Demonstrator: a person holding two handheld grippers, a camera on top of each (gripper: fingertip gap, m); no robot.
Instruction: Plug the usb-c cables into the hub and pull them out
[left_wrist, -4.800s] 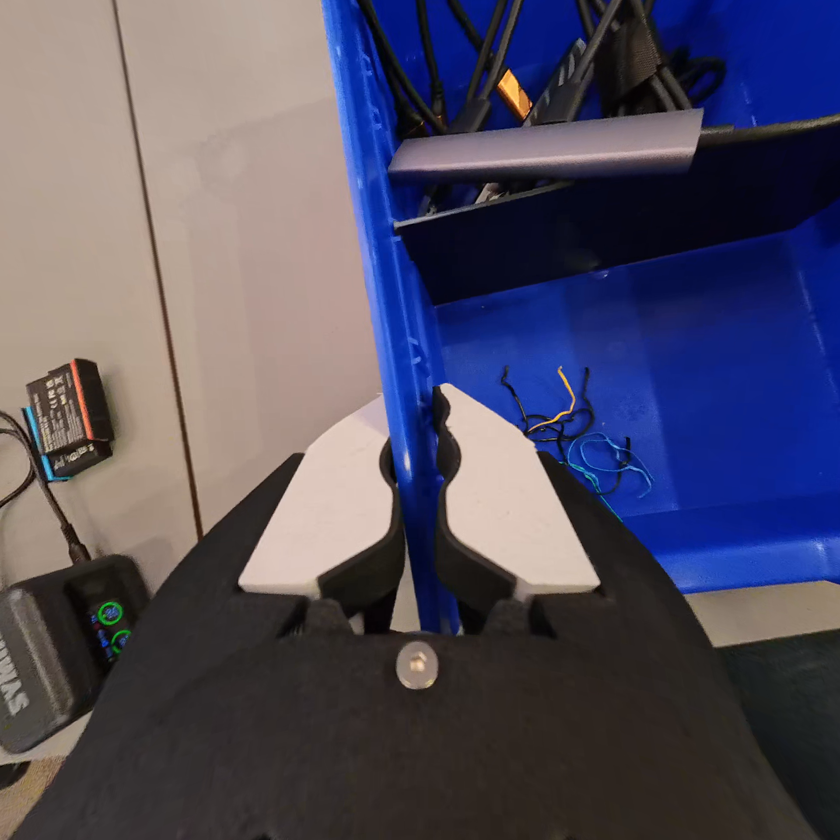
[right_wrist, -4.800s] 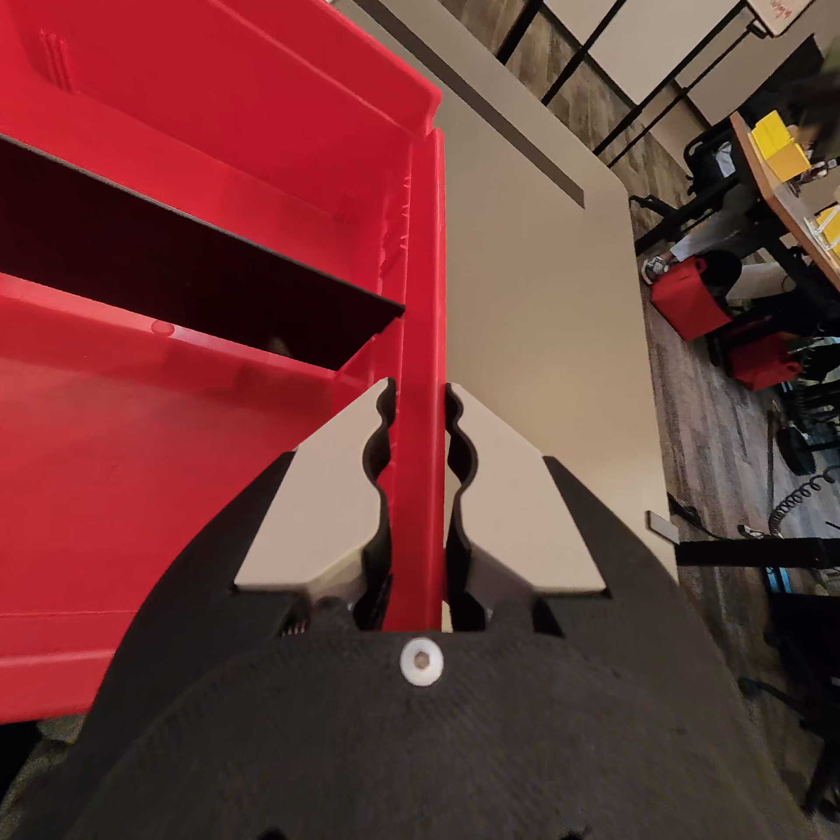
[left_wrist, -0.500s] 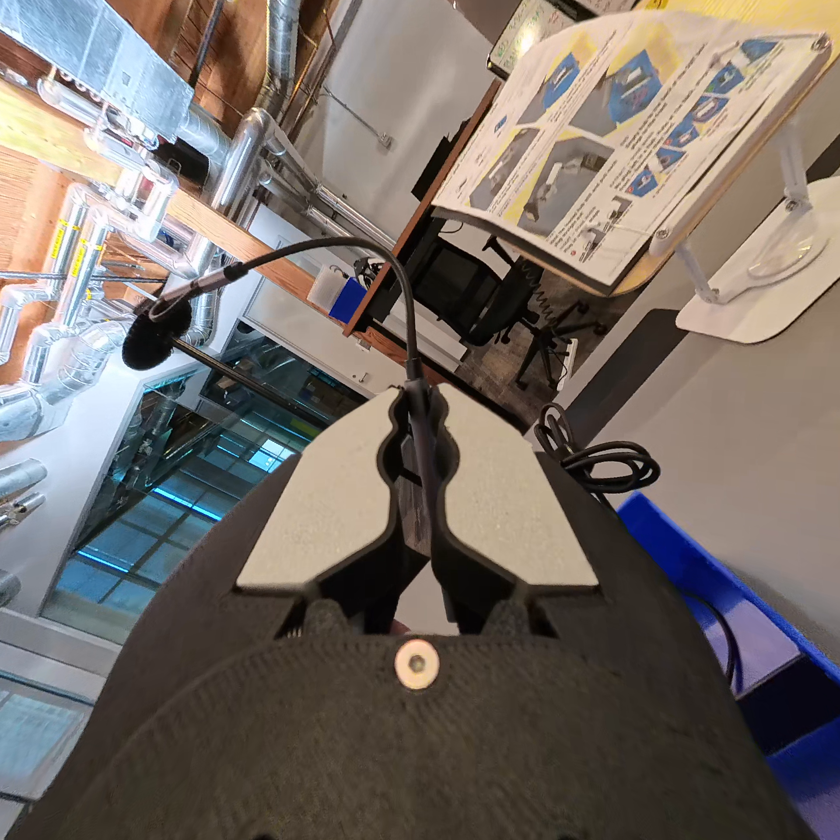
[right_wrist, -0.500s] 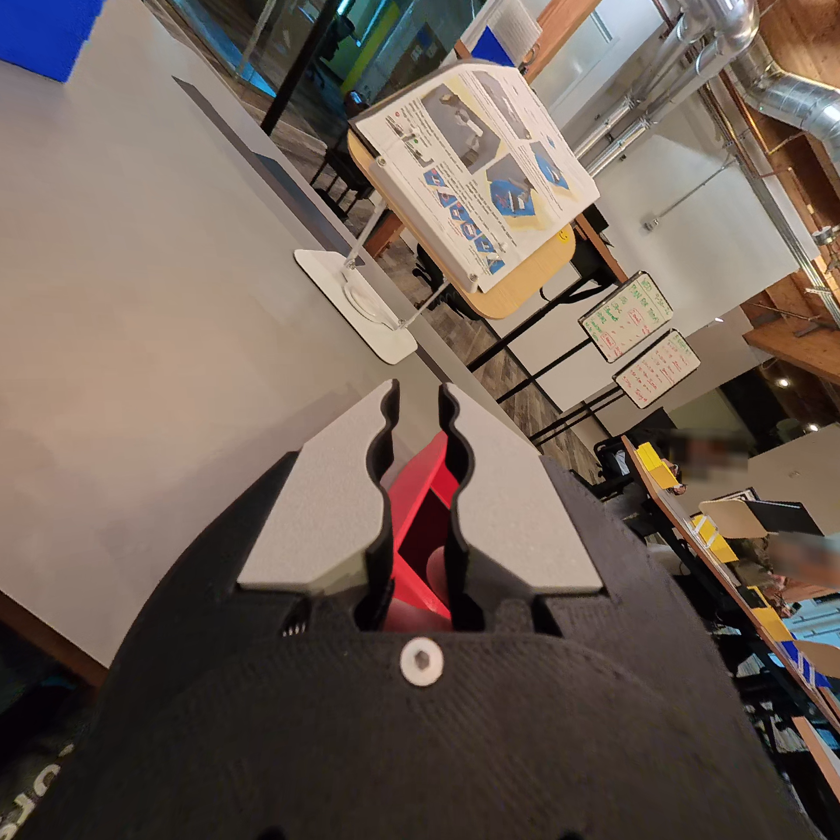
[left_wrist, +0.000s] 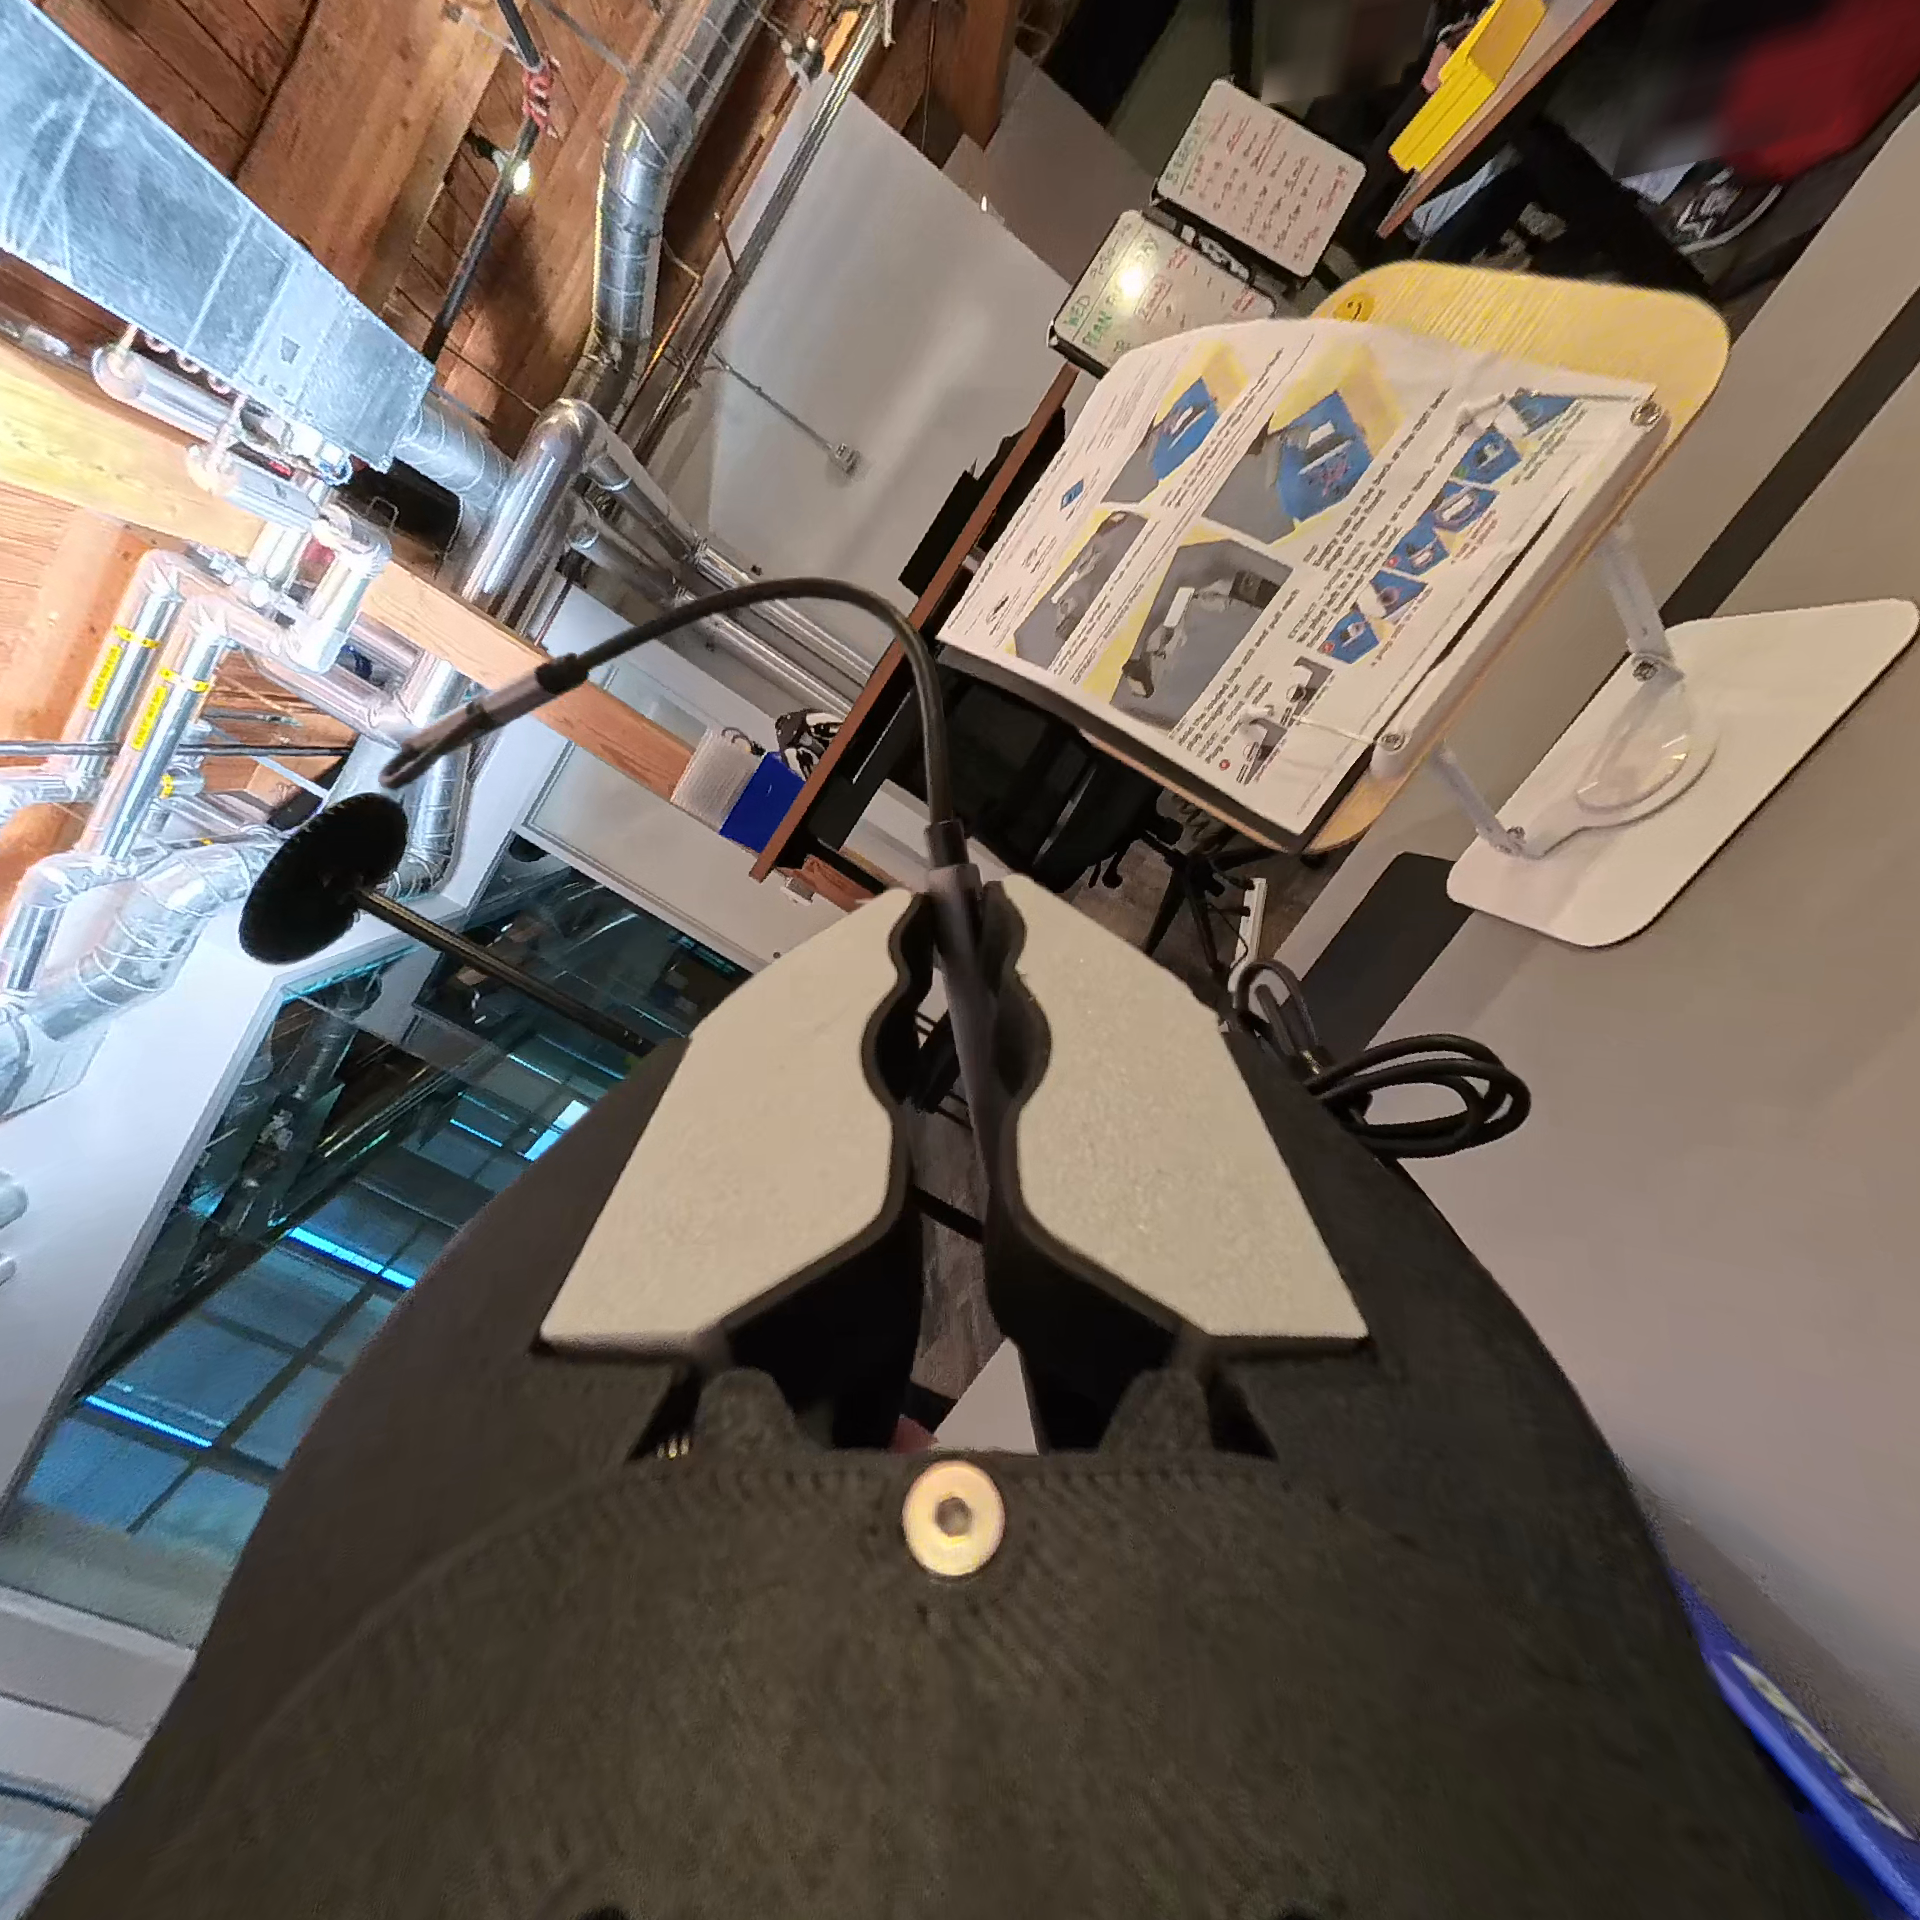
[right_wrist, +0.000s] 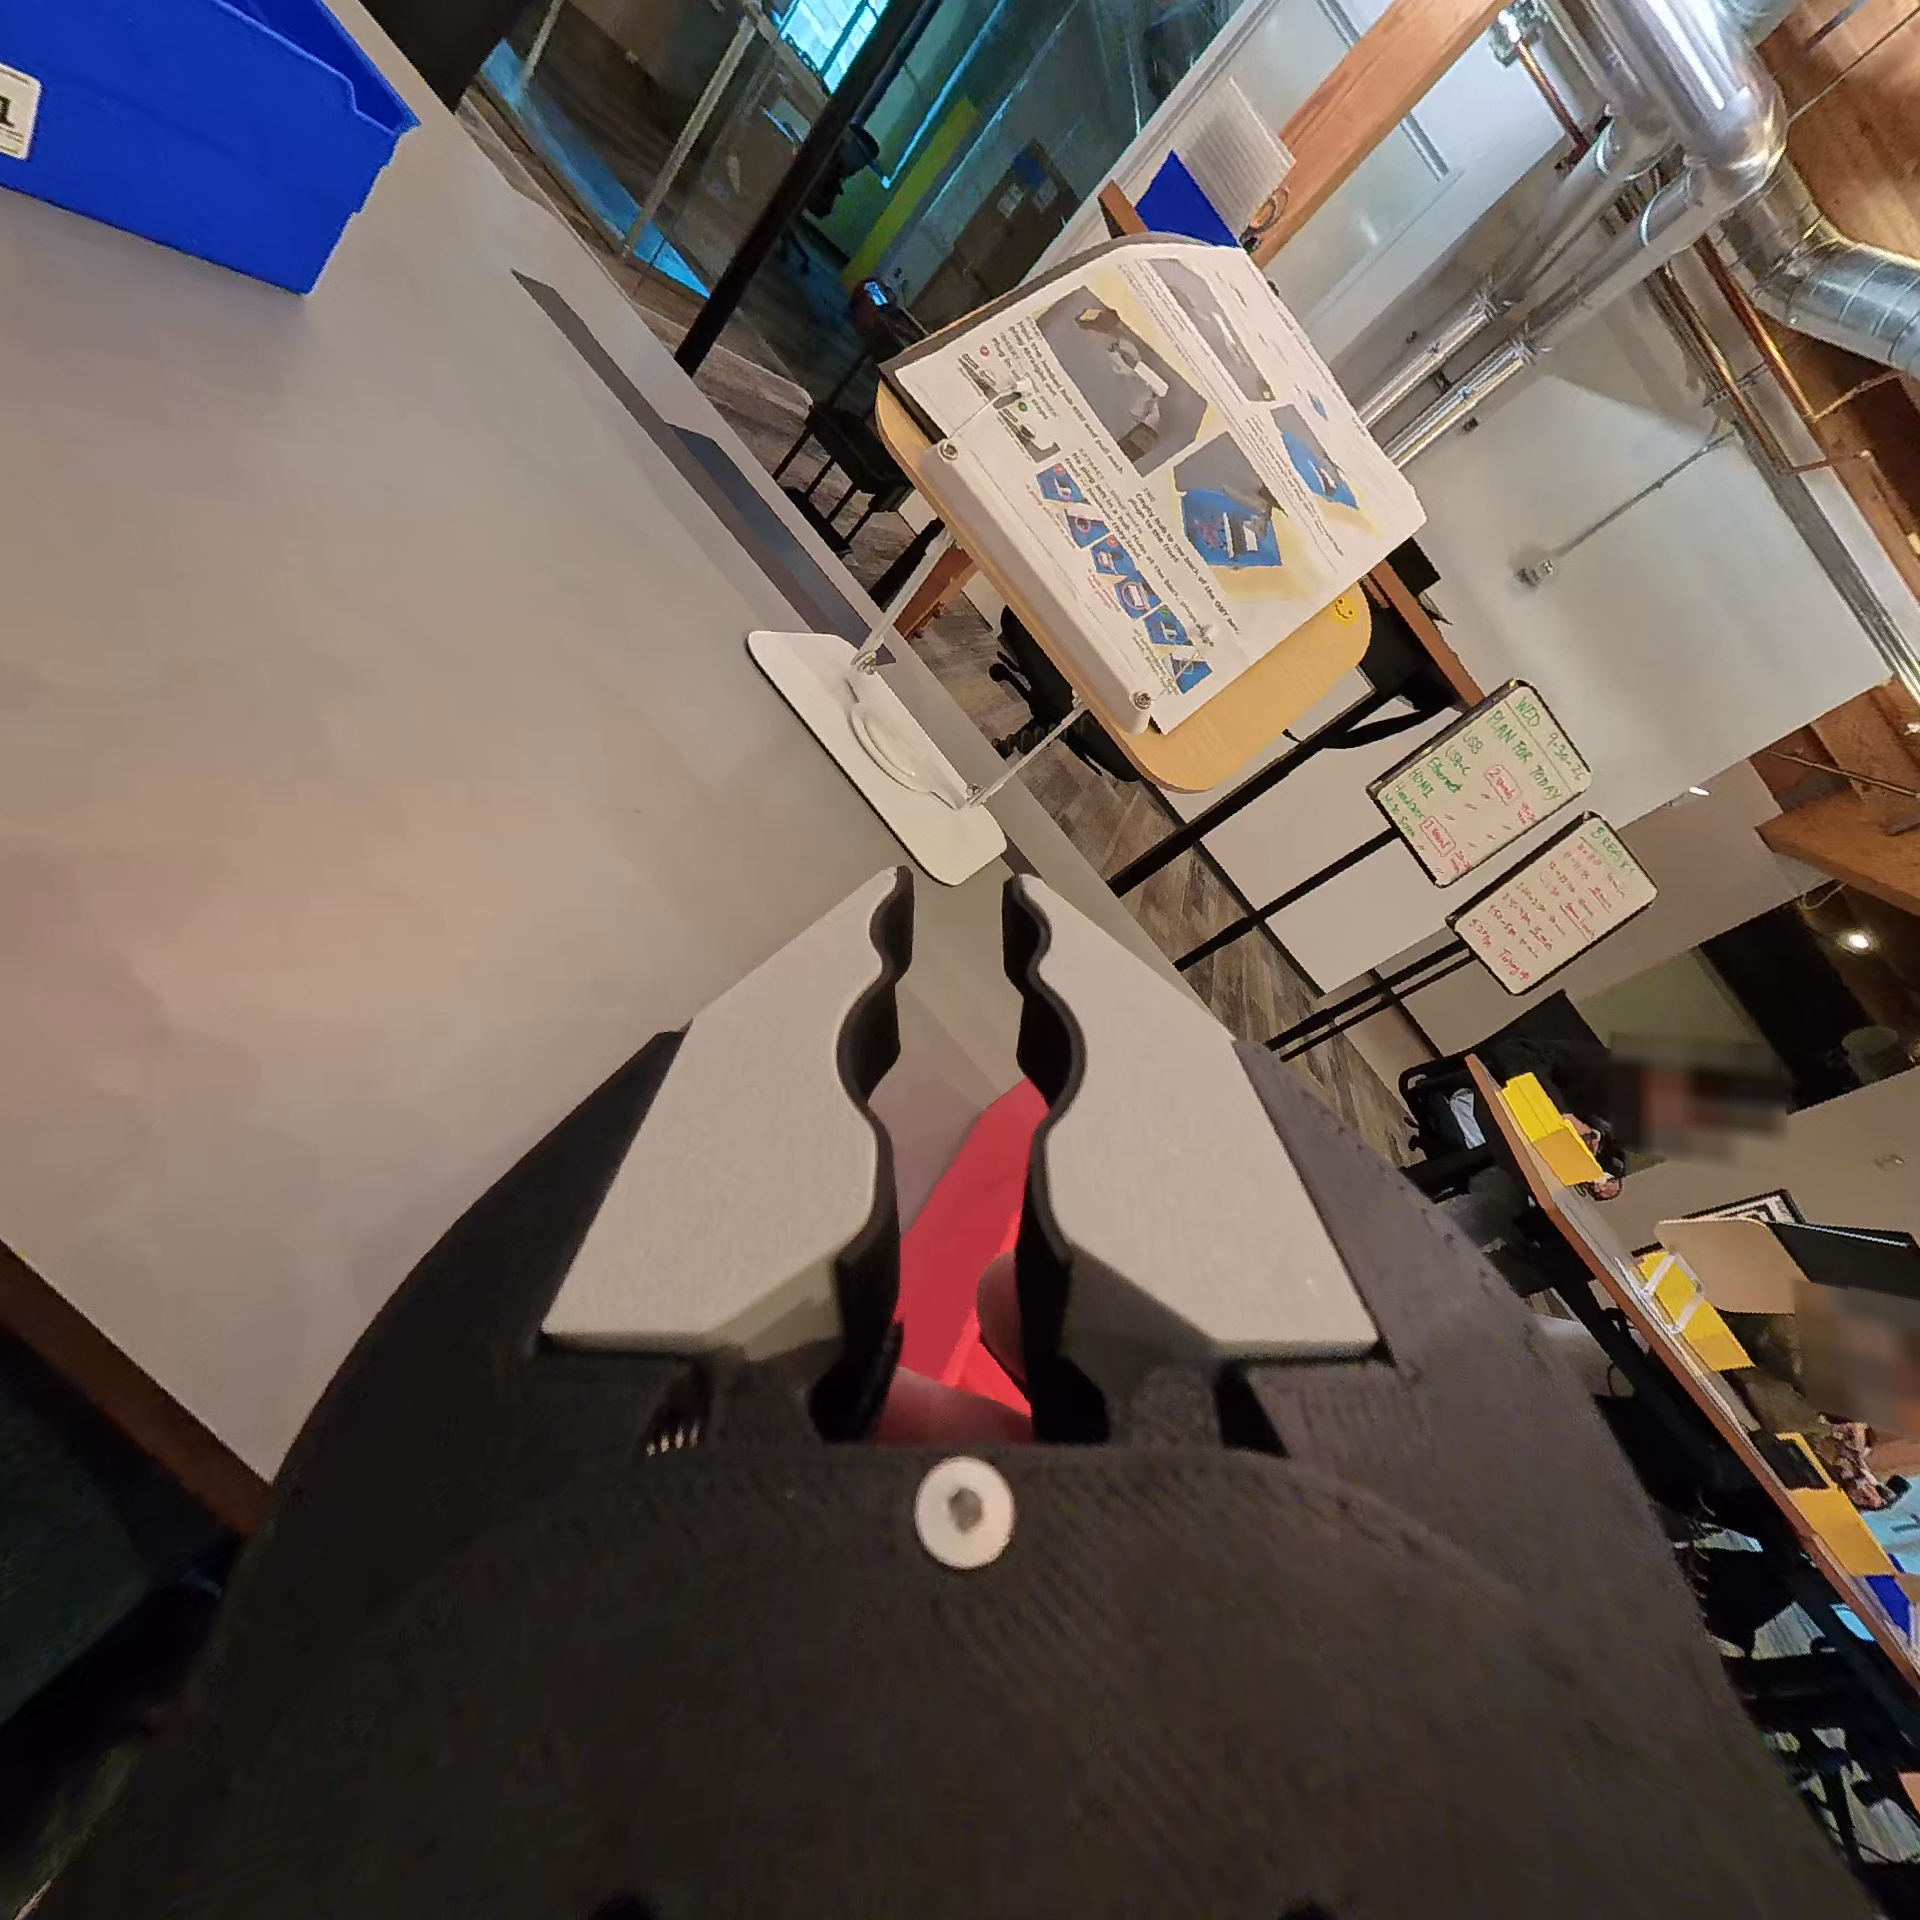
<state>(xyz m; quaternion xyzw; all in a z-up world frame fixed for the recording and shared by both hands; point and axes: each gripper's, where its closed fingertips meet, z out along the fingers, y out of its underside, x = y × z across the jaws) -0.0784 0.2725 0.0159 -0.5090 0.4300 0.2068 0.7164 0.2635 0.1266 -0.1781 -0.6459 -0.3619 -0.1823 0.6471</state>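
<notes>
Cable (left_wrist: 940, 727) in L gripper (left_wrist: 953, 914)

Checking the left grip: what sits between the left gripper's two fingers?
In the left wrist view, a thin black cable runs between the left gripper's fingers, arching beyond the tips to its free plug end.

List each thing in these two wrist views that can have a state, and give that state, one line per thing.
left gripper: shut on the black cable
black cable: held, its free end arching up and left
coiled cable: lying loose on the grey table
right gripper: fingers slightly apart, holding nothing
document stand: upright, holding a printed sheet
blue bin: on the table, contents hidden
</notes>
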